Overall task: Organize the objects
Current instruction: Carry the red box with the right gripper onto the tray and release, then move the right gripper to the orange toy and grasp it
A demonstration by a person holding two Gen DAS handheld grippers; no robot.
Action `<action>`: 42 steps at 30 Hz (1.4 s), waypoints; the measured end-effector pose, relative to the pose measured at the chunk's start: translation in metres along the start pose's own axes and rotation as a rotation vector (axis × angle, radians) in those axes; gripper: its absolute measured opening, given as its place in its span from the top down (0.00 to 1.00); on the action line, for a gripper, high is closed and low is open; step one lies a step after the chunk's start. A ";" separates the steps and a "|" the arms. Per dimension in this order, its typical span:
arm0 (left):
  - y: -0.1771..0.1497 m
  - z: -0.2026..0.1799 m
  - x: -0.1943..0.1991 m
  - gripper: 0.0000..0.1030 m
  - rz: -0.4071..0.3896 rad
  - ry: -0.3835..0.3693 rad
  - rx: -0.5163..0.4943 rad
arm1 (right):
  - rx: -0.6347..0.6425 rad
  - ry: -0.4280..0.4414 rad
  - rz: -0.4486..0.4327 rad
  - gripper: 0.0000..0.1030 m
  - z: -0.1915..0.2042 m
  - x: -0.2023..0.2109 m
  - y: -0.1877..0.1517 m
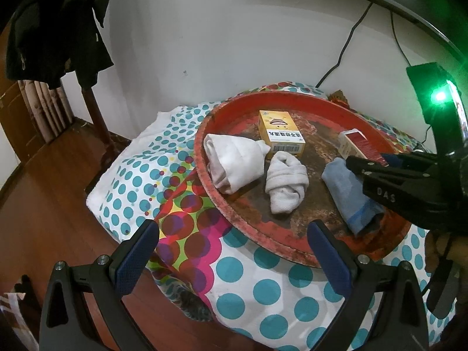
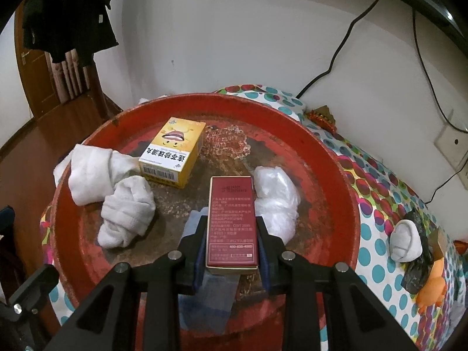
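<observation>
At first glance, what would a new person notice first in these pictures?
The big round red tray on the dotted cloth catches the eye first. Just above its middle, the right gripper is shut on a dark red box. A yellow box lies toward the tray's far side, with two rolled white socks left of it.

A dark coat (image 1: 55, 29) hung at the upper left over a wooden floor (image 1: 44, 181). Black cables (image 2: 336, 64) ran down the white wall (image 2: 234, 44) to a wall socket (image 2: 453, 146).
</observation>
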State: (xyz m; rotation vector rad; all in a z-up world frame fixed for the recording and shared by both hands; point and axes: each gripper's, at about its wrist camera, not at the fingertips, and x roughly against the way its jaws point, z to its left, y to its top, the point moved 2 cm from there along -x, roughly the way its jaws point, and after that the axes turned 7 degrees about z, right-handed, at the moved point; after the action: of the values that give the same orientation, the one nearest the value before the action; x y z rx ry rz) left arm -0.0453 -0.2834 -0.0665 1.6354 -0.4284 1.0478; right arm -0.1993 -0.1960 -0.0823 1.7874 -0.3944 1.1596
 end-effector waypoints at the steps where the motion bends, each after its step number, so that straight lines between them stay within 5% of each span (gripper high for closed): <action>1: 0.000 0.000 0.000 0.02 0.002 -0.002 0.001 | -0.003 0.001 0.001 0.72 0.000 -0.001 0.000; 27: -0.001 -0.006 0.000 0.02 -0.014 0.015 -0.027 | -0.053 0.028 -0.093 0.60 -0.019 0.050 -0.010; 42: -0.005 -0.016 0.003 0.02 -0.033 0.048 -0.076 | -0.240 -0.095 -0.069 0.59 -0.135 0.076 -0.089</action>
State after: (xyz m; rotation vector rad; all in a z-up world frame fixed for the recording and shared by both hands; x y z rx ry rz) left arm -0.0469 -0.2662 -0.0662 1.5424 -0.4031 1.0317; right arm -0.1738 -0.0220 -0.0497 1.6366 -0.5025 0.9395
